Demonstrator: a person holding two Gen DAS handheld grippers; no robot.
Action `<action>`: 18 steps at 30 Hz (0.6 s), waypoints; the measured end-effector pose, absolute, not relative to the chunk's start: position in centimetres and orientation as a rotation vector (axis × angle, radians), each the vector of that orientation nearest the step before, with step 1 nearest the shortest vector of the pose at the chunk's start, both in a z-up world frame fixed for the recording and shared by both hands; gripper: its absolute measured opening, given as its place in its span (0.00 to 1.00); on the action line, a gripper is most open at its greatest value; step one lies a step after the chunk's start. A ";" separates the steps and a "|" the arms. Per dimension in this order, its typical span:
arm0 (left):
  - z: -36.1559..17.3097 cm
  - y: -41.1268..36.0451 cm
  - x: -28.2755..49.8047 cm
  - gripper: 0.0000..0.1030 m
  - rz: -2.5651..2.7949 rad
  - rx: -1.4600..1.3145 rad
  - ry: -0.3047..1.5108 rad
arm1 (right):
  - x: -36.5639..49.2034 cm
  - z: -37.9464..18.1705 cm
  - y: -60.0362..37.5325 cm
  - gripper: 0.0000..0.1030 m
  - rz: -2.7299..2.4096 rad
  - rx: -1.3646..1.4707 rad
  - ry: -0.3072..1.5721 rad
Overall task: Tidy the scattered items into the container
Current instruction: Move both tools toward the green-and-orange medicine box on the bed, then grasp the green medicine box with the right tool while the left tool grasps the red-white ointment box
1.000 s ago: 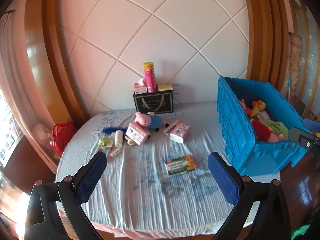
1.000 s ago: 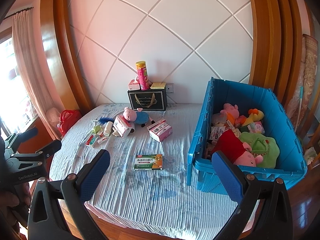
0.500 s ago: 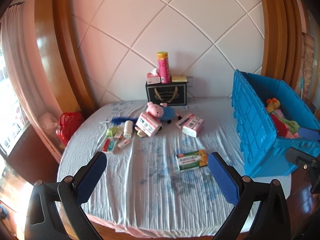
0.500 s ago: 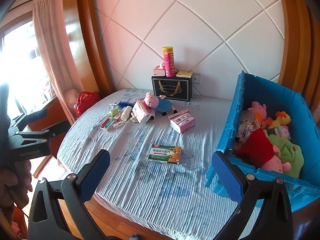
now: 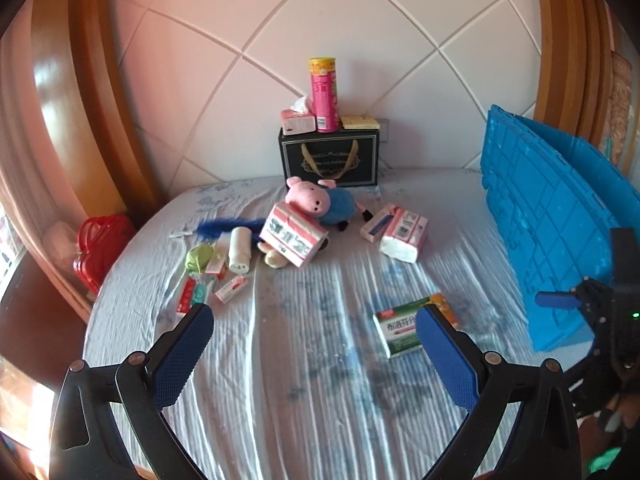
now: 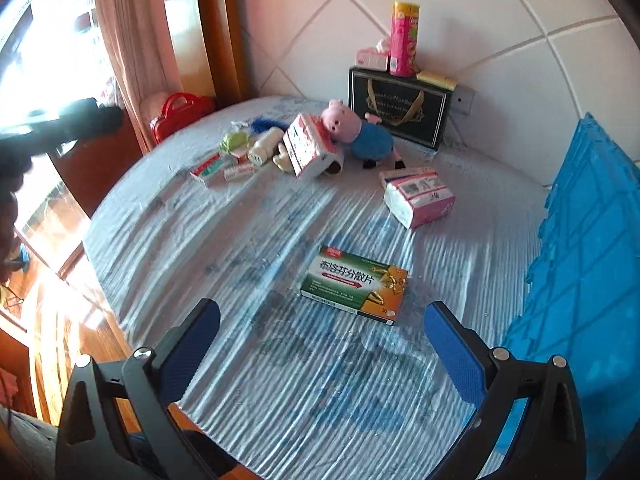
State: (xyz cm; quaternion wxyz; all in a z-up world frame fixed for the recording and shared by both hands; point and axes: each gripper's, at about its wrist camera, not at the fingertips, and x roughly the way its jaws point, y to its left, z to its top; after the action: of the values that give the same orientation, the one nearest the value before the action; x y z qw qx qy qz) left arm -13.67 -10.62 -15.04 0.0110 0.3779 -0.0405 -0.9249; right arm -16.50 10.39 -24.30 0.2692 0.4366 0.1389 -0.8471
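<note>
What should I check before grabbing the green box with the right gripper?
1. Right gripper open: ok.
2. Right gripper empty: ok.
3. Green box lying flat on the bed, apart from other items: ok.
4. Box lined up between the right fingers: ok, just ahead.
5. Left gripper open and off the box: ok.
6. Room in the blue bin: cannot tell, inside hidden.

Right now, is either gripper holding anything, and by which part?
Nothing is held. The left gripper and right gripper are both open and empty; the green medicine box lies untouched on the bed sheet.
</note>
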 end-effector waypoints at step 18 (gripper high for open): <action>-29.1 -16.9 -19.6 0.99 -2.764 1.421 -0.105 | -27.7 -41.3 6.2 1.00 -2.026 1.382 0.743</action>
State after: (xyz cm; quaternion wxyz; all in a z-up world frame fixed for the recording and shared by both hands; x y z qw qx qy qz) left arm -19.65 -16.89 -29.12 0.0162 0.4569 -0.0337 -0.8887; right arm -27.74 6.19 -41.33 0.2853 0.5170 0.2779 -0.7577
